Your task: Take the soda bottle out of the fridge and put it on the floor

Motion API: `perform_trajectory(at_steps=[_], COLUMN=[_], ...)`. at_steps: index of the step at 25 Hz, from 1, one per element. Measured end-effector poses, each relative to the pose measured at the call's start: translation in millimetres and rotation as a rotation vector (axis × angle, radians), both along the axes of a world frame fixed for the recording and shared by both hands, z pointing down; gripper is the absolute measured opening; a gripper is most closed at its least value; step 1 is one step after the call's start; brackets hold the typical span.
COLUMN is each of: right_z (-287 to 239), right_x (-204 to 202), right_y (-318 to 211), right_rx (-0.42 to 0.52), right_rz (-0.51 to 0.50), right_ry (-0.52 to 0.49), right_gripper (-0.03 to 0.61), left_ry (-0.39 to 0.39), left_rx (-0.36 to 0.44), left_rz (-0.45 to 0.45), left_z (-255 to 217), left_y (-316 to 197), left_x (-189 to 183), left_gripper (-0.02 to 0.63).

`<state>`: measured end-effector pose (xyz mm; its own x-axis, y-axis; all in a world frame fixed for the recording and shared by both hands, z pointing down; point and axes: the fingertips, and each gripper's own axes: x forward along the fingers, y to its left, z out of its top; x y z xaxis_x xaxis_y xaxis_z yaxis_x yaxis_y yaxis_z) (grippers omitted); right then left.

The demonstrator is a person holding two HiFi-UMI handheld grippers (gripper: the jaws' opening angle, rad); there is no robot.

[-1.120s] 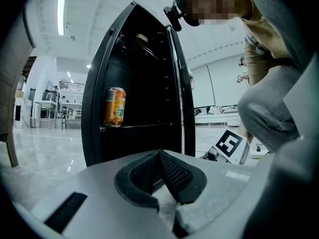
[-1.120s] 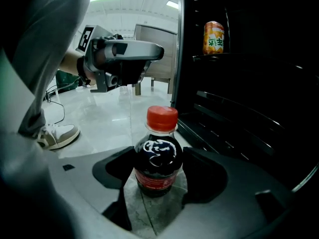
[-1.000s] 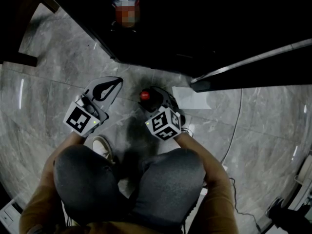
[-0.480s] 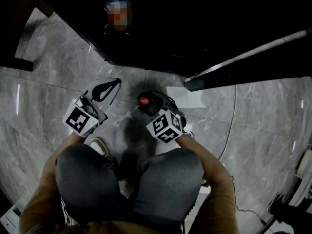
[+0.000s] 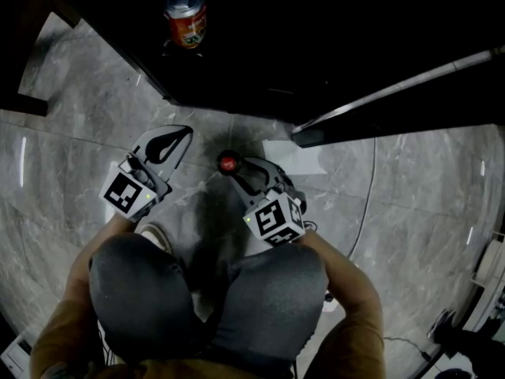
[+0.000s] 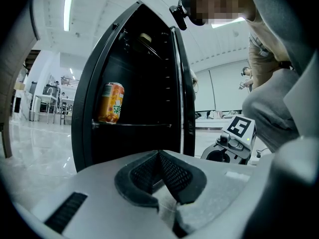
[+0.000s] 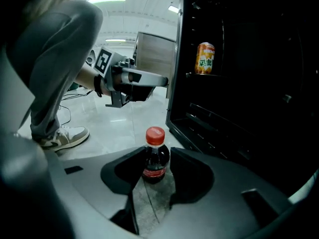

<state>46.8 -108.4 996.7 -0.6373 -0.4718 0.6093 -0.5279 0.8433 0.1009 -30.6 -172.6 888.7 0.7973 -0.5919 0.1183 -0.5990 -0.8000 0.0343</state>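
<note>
The small dark soda bottle (image 7: 155,156) with a red cap stands upright on the grey marble floor (image 5: 71,140). It is near the lower front edge of the open black fridge (image 6: 134,73), with bare floor to its left. The right gripper (image 5: 241,168) has just been closing its jaws. They stand apart, with the bottle at their tips, unclamped. The left gripper (image 6: 159,159) is closed on nothing. An orange can (image 6: 110,102) sits on a fridge shelf.

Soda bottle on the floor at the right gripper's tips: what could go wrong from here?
The right gripper has just been closing its jaws with the soda bottle standing free between their tips; a brush while backing off could topple it. The open fridge door ends nearby; swinging it might knock the bottle.
</note>
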Motion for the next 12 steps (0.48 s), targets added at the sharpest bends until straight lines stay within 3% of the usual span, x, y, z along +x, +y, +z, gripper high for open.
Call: perform_trajectory(at_steps=[4, 7, 12], right_z=[-11.0, -21.3, -38.1], right_x=[3.8, 6.1, 16.4], right_y=[-6.3, -5.5, -12.3], right_rx=[-0.001, 0.019, 0.052], right_rz=[0.027, 0.022, 0.042], right_ry=[-0.017, -0.025, -0.028], right_gripper=[0.132, 0.045, 0.018], left_ry=[0.009, 0.007, 0.003], left_rx=[-0.007, -0.005, 0.001], left_rz=[-0.001, 0.005, 0.015], left_z=[2.9, 2.8, 1.1], left_y=[-2.7, -4.1, -6.8], left_x=[3.0, 6.0, 11.6], left_gripper=[-0.006, -0.006, -0.005])
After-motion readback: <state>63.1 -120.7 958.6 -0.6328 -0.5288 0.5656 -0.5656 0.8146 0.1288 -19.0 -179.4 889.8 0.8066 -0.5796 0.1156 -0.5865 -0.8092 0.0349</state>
